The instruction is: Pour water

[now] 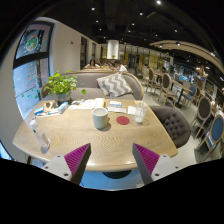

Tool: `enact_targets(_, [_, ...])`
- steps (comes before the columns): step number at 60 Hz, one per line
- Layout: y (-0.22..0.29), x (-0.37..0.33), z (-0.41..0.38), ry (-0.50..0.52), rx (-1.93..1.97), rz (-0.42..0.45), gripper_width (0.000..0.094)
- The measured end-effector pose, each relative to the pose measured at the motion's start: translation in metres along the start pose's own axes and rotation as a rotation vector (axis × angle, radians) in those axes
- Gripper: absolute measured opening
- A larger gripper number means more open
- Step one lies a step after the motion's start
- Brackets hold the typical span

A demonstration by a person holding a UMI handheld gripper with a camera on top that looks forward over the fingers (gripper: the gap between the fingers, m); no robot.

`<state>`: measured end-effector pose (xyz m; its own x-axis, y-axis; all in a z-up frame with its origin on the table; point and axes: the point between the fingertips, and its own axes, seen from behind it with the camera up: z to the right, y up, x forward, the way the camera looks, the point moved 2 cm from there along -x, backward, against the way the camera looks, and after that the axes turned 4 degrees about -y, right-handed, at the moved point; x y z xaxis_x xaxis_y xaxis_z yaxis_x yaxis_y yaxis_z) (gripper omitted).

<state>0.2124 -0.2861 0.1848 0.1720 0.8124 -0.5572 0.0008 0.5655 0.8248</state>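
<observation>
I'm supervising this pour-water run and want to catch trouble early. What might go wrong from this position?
The gripper is open and holds nothing, back from the wooden table; the white cup stands well beyond its fingers, so a misaligned approach may knock it over. A red coaster and a small white item lie close beside the cup and might be bumped. Papers lie farther back on the table; spilled water would probably wet them.

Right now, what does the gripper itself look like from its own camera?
Only the two fingers show. The left finger and right finger are dark, tapering prongs, and each bears a magenta pad on its inner face, marked with fine diagonal ridges. The gripper shows no cables, labels or sleeve. The fingers stand open, with the wooden table's edge between them.
</observation>
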Motion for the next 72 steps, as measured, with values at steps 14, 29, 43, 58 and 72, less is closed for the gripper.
enact_targets(14, [-0.028,-0.009,-0.036,-0.003,-0.019,-0.034,0.0859])
enact_targets(29, [-0.075,-0.030,-0.135,0.040,-0.023,-0.074,0.0855])
enact_targets(43, [-0.081,-0.022,-0.271,0.151,-0.030,-0.031,0.0859])
enact_targets(58, [-0.053,0.048,-0.353,0.157,0.021,0.051,0.0858])
enact_targets(72, [-0.044,0.118,-0.374,0.108,0.029,0.113,0.0751])
